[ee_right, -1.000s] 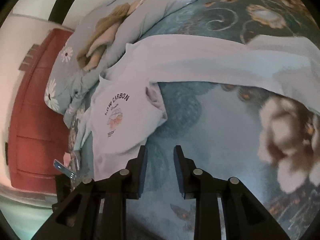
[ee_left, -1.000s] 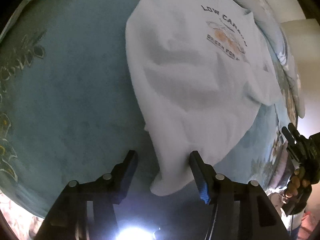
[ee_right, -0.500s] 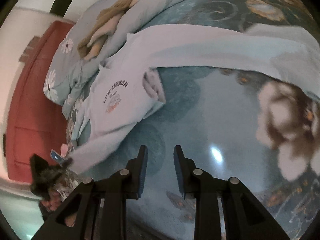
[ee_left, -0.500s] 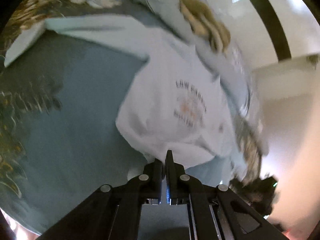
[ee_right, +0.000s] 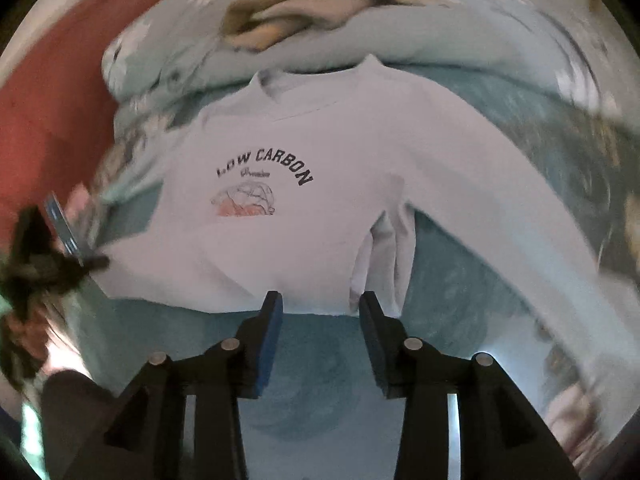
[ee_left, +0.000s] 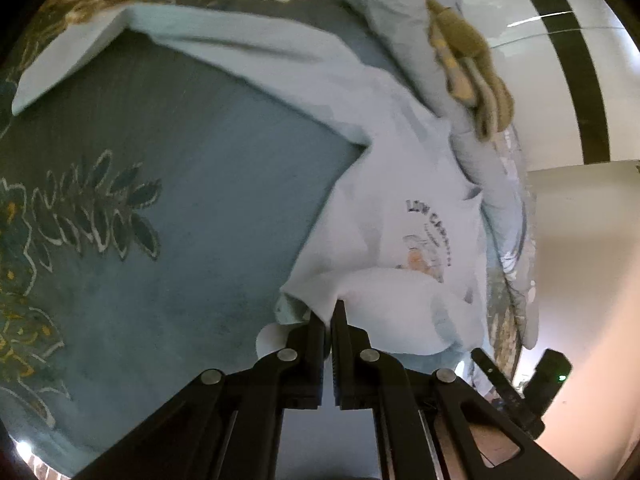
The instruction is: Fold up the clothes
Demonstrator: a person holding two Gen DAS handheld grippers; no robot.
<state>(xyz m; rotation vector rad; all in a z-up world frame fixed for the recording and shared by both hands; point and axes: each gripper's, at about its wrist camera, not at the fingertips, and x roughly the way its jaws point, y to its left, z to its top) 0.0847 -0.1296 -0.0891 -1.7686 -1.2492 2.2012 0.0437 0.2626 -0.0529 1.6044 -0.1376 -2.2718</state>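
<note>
The white sweatshirt [ee_right: 320,208] printed "LOW CARBON" lies face up on the teal floral bed [ee_left: 168,208], one sleeve stretched out sideways. The left gripper [ee_left: 331,320] has its jaws clamped together on a bunched edge of the fabric. The right gripper [ee_right: 320,312] hovers at the hem, jaws opening, the hem just beyond their tips and not gripped.

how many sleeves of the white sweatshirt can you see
2. One sleeve stretches out across the bedspread; the other is bunched at the sweatshirt's side, pinched by the left gripper.
</note>
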